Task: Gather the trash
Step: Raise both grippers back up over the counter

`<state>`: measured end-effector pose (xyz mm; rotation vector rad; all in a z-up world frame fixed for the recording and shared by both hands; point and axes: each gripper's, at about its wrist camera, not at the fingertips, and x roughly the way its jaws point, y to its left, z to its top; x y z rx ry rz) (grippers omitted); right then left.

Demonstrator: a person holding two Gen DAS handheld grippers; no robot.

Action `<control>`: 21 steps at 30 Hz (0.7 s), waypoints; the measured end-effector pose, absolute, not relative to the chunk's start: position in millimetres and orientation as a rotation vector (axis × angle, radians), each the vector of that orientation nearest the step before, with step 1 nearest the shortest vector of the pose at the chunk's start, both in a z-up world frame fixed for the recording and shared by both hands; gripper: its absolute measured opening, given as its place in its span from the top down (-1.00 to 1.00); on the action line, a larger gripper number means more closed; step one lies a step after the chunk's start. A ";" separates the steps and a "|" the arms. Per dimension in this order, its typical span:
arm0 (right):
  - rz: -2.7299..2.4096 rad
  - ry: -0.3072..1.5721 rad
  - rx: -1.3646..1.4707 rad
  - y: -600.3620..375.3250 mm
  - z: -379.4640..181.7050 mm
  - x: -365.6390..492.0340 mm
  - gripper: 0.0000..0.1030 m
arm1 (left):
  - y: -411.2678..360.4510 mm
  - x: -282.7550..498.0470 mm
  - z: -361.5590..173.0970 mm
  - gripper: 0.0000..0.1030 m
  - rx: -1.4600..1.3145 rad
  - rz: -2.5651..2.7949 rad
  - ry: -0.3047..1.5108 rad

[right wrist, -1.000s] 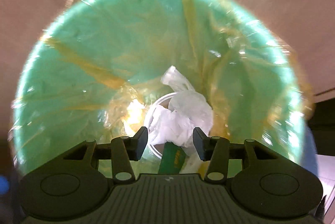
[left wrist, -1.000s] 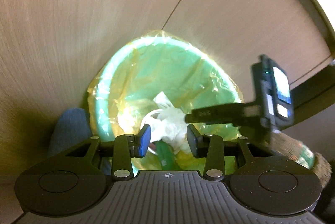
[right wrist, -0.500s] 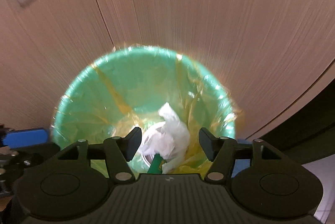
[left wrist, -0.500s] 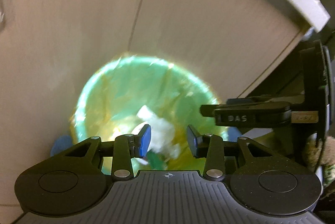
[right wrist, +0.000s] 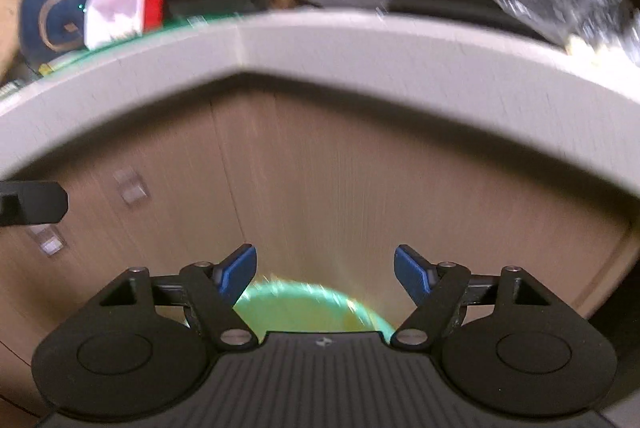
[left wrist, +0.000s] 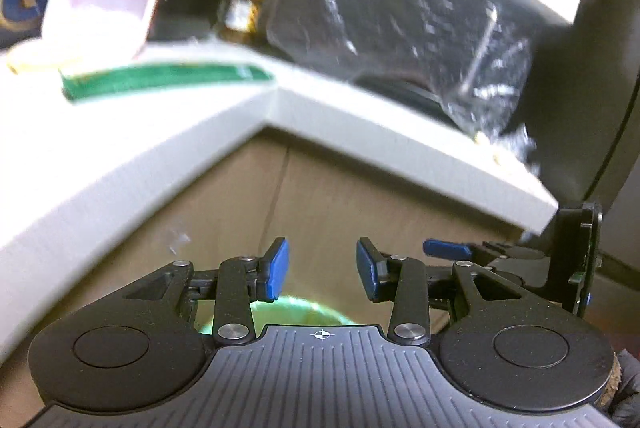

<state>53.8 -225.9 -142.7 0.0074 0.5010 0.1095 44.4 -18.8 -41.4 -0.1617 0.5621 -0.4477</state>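
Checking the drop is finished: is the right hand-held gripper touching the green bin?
Apart. The right wrist view shows the right hand-held gripper, jaws opening with nothing between them, raised well clear of the green bin below.

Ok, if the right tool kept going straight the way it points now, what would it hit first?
Probably the wooden cabinet front under the counter edge. The right tool is empty, jaws opening, with the green bin below; depth is unclear.

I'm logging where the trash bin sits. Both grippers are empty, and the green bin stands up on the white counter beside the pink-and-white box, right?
Not quite. The green bin stands low, below the white counter, against the wooden panel, as the right wrist view shows. The left gripper and right gripper are indeed empty.
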 end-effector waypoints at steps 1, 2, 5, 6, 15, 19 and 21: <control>0.129 0.480 0.001 -223.4 -129.3 55.9 -0.49 | -15.3 41.8 -29.7 0.19 -0.159 -0.431 0.552; 0.144 0.465 0.000 -220.9 -116.2 57.1 -0.49 | -11.2 38.5 -19.1 0.19 -0.154 -0.418 0.538; 0.218 0.409 -0.003 -216.4 -76.3 63.7 -0.49 | 1.9 34.7 14.7 0.19 -0.113 -0.359 0.495; 0.242 0.392 -0.007 -214.6 -61.9 67.6 -0.49 | 6.9 36.3 27.2 0.19 -0.094 -0.331 0.487; 0.341 0.333 -0.035 -192.6 14.0 113.0 -0.48 | 56.0 98.5 101.9 0.19 -0.080 -0.185 0.443; 0.366 0.357 -0.049 -178.9 20.8 143.3 -0.48 | 81.9 138.8 99.9 0.19 -0.106 -0.115 0.462; 0.395 0.385 -0.044 -167.1 24.7 163.5 -0.48 | 94.2 146.6 94.7 0.19 -0.119 -0.103 0.492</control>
